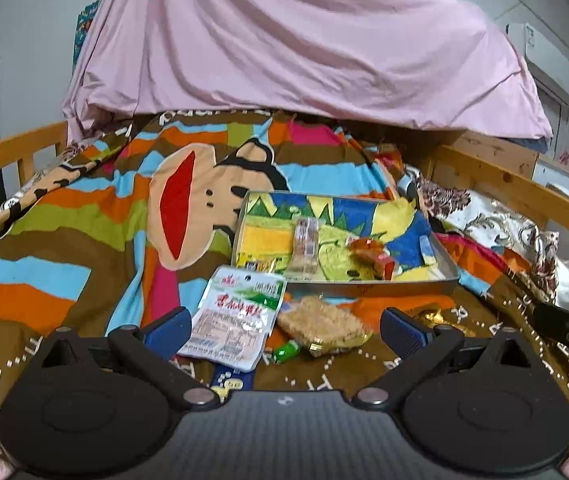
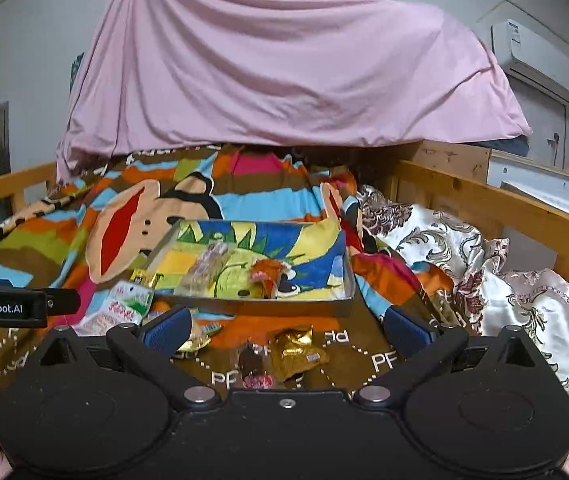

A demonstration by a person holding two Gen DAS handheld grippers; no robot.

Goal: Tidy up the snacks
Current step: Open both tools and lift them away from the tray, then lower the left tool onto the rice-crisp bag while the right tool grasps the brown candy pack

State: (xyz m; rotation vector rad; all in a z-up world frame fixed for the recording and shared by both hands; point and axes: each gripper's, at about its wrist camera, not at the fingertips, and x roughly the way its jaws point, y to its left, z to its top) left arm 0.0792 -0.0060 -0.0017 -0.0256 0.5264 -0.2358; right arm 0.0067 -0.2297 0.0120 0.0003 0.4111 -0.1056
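Pink sheet (image 1: 304, 40) drapes over the far end of the bed; wooden bed rail (image 2: 504, 208) runs along the right side. Striped cartoon-monkey blanket (image 1: 84, 220) covers the mattress and carries everything.

Shallow rectangular tray with a colourful cartoon-print base (image 1: 416, 286) sits mid-blanket. Already inside: a clear-wrapped pink-and-white snack bar (image 1: 306, 244) and an orange crinkled snack packet (image 1: 370, 254), lying near each other, plus a small yellow packet (image 1: 262, 266) at the near-left corner.

Still loose on the blanket, just in front of the tray: white-and-green flat pouch with red lettering (image 1: 236, 316), tan noodle-cake block in clear wrap (image 1: 322, 326) beside it, small green item (image 1: 286, 350) between them, type unclear. Further right, a gold foil packet (image 2: 296, 350) and a small dark-and-pink wrapped candy (image 2: 254, 368) touching it.

Left gripper (image 1: 284, 330): jaws wide, empty, straddling the pouch and noodle cake. Right gripper (image 2: 284, 330): jaws wide, empty, over the gold packet and candy.

Step, judged: partway through, picking the next loose snack. Next move likely calls for lowering onto one item, closing, then carrying it over the tray's near wall; the flat pouch may need an edge pinch.
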